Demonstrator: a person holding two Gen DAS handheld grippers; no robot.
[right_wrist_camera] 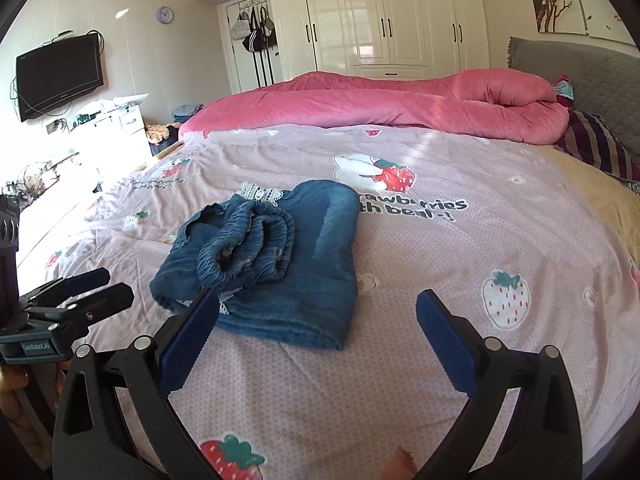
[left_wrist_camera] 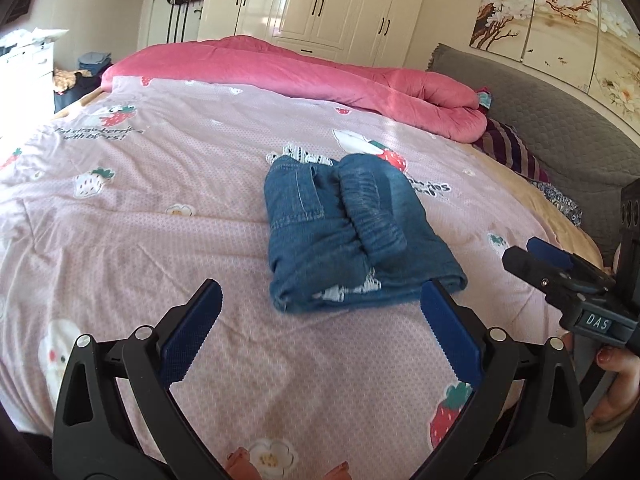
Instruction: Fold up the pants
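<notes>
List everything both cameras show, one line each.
pants: one, blue denim, folded in a bundle mid-bed, white lace trim showing
bedspread: one, pink with strawberry prints, covering the bed
quilt: one, pink, rolled along the far side of the bed
headboard: one, grey, at the right
pillow: one, purple striped, by the headboard
wardrobe: one, white, back wall
TV: one, black, on the left wall
clock: one, purple, above the TV
painting: one, floral, over the headboard
left gripper: one, black with blue pads, jaws open, near the pants
right gripper: one, same, jaws open
</notes>
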